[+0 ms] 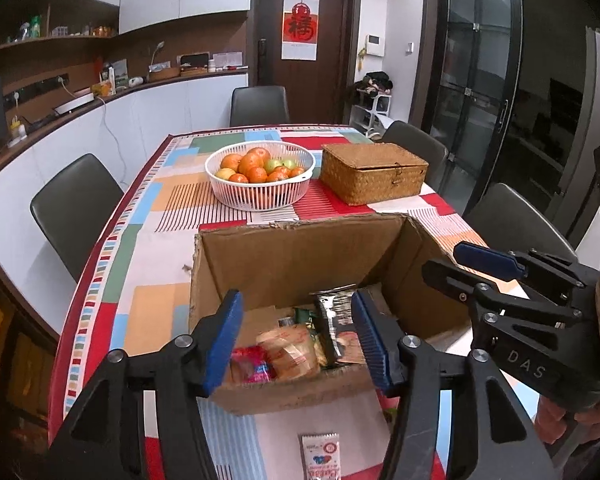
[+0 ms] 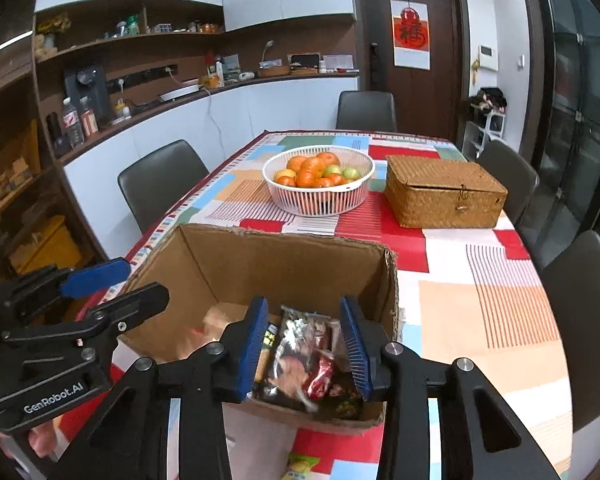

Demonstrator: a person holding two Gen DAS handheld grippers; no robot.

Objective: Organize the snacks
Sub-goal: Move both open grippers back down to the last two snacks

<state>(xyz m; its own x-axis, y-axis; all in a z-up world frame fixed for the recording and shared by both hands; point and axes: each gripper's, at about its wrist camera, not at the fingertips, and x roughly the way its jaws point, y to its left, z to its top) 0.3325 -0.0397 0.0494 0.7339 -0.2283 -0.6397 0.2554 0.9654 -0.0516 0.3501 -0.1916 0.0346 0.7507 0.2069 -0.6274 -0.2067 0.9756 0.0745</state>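
Observation:
An open cardboard box (image 1: 300, 256) (image 2: 260, 264) stands on the table and holds several snack packets (image 1: 288, 350) (image 2: 308, 356). My left gripper (image 1: 296, 340) is open and empty over the box's near edge. My right gripper (image 2: 304, 348) is open over the box's right part, with a clear packet of snacks (image 2: 300, 344) between its fingers, blurred; I cannot tell if they touch it. A white sachet (image 1: 320, 454) lies on the table in front of the box. A green packet (image 2: 300, 466) lies at the near edge in the right wrist view.
A white basket of oranges and green fruit (image 1: 260, 176) (image 2: 318, 178) and a shut woven box (image 1: 374, 178) (image 2: 444, 194) stand beyond the cardboard box. Grey chairs (image 1: 72, 208) (image 2: 580, 312) line the table. A counter with shelves runs along the left wall.

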